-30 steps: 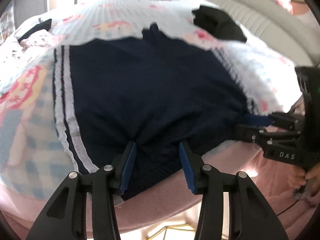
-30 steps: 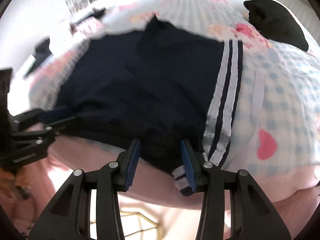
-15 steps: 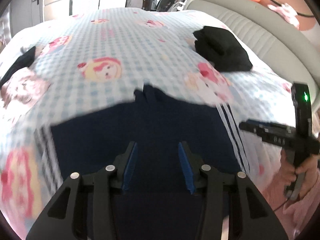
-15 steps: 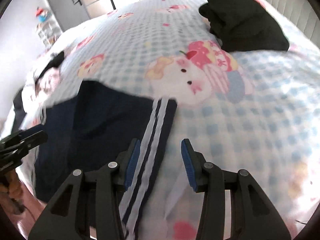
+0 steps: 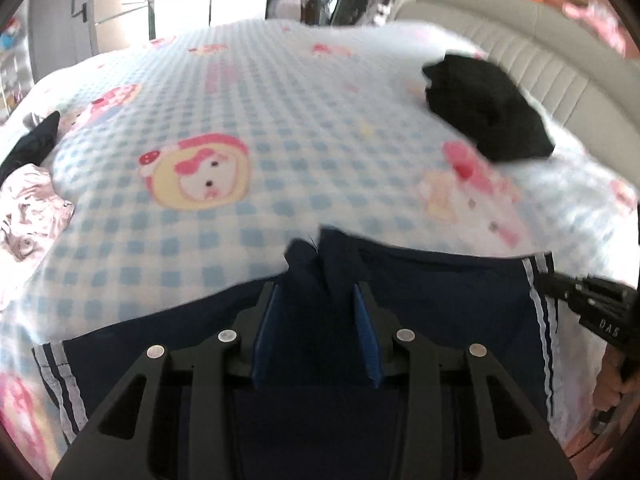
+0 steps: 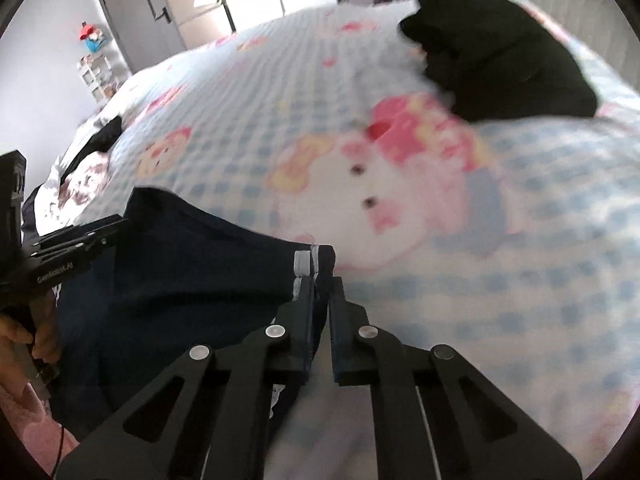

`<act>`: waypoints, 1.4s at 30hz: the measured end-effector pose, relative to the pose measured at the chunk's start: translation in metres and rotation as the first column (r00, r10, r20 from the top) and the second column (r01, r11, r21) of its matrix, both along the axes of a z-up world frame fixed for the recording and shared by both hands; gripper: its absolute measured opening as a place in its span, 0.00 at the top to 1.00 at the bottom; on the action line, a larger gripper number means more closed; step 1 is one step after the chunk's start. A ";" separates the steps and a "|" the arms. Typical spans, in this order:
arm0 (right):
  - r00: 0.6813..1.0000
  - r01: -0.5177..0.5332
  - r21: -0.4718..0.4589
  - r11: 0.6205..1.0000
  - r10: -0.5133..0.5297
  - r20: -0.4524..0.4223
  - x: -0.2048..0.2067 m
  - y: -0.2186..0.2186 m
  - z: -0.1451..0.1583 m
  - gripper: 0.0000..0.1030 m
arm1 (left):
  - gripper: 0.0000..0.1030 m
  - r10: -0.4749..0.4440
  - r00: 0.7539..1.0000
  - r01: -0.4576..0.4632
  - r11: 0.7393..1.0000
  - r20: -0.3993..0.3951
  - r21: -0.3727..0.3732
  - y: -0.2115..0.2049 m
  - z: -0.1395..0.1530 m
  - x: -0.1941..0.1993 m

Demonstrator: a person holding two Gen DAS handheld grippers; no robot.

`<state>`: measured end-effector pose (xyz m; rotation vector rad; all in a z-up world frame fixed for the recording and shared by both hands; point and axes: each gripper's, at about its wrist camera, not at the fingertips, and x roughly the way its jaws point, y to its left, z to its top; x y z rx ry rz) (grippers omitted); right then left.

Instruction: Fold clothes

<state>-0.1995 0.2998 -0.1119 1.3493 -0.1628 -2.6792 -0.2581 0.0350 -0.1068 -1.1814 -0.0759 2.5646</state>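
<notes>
Right gripper [image 6: 320,284] is clamped shut on the striped corner of the navy shorts [image 5: 420,292], pinching the hem right where the white side stripes [image 6: 302,262] end. Left gripper [image 5: 316,304] has its blue pads [image 5: 264,328] standing apart with a bunched-up ridge of navy fabric poking up between them — the pads don't look like they're pressing on it, so I'd call that one released.

The shorts are lying on the near part of the bed, dark navy with white stripes down both outer edges. In the left wrist view they spread out wide under the gripper, one striped edge at the far left and one at the right by the other gripper [image 5: 588,300].

Hard to make out: both views are pretty motion-blurred, and the near portion of the shorts is hidden behind the gripper bodies. A hand [image 6: 24,340] holding the left gripper [image 6: 76,244] is cut off at the frame edge in the right wrist view.

Around it — a blue-and-white checked bedspread [image 5: 240,92] with pink cartoon prints, a folded black garment [image 6: 500,56] further up toward the padded headboard [image 5: 520,40], and another dark item [image 5: 32,144] plus a pinkish patterned cloth [image 5: 28,212] at the left edge of the bed. A grey door [image 6: 132,20] stands in the background.
</notes>
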 end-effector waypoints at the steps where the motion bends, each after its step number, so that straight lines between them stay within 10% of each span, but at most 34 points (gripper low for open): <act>1: 1.000 0.014 0.001 1.000 -0.014 -0.003 0.002 0.004 0.001 0.95 | 0.62 -0.005 1.000 0.005 1.000 -0.021 0.008 0.000 0.003 0.002; 5: 0.998 0.042 -0.036 0.998 -0.040 0.051 -0.001 0.016 -0.007 0.94 | 0.62 -0.070 0.997 0.069 0.998 -0.046 -0.015 0.010 0.006 0.001; 9: 0.994 0.020 -0.154 0.988 -0.003 0.109 -0.008 0.018 -0.018 0.64 | 0.62 -0.167 0.986 0.167 0.983 0.001 -0.081 0.032 0.000 -0.006; 12: 0.993 0.012 -0.164 0.986 0.008 0.121 -0.010 0.016 -0.020 0.63 | 0.64 -0.210 0.977 0.215 0.960 0.049 -0.181 0.049 -0.012 -0.014; 14: 0.992 -0.012 -0.156 0.988 0.032 0.124 -0.009 0.014 -0.022 0.63 | 0.88 -0.213 0.974 0.224 0.944 0.073 -0.244 0.057 -0.020 -0.020; 16: 0.991 -0.039 -0.132 0.990 0.056 0.122 -0.010 0.009 -0.023 0.63 | 0.89 -0.203 0.977 0.211 0.951 0.058 -0.227 0.056 -0.017 -0.024; 18: 0.994 -0.058 -0.098 0.994 0.067 0.091 -0.009 0.004 -0.019 0.93 | 0.90 -0.187 0.981 0.191 0.961 0.040 -0.198 0.052 -0.012 -0.027; 23: 1.000 -0.032 -0.059 0.998 0.032 -0.003 -0.012 0.003 -0.004 0.95 | 0.86 -0.101 0.995 0.102 0.985 0.018 -0.136 0.037 -0.007 -0.039; 28: 0.995 0.063 -0.041 0.997 -0.059 0.081 -0.021 0.019 -0.026 0.95 | 0.62 -0.031 0.999 0.032 0.999 0.040 -0.026 0.016 -0.014 -0.047; 34: 0.997 0.071 -0.170 0.983 -0.064 0.044 -0.016 0.031 -0.014 0.58 | 0.64 -0.133 0.991 0.132 0.991 -0.018 -0.006 0.026 -0.003 -0.030; 37: 0.995 0.050 -0.172 0.984 -0.033 0.097 -0.023 0.024 -0.028 0.71 | 0.94 -0.158 0.987 0.160 0.981 0.024 -0.109 0.044 -0.015 -0.037; 39: 0.997 0.035 -0.141 0.989 -0.024 0.077 -0.019 0.019 -0.026 0.91 | 0.94 -0.147 0.989 0.146 0.984 0.000 -0.105 0.048 -0.014 -0.039; 42: 0.999 0.035 -0.105 0.994 -0.035 0.000 -0.009 0.017 -0.010 0.93 | 0.87 -0.094 0.996 0.094 0.991 0.002 -0.097 0.044 -0.011 -0.044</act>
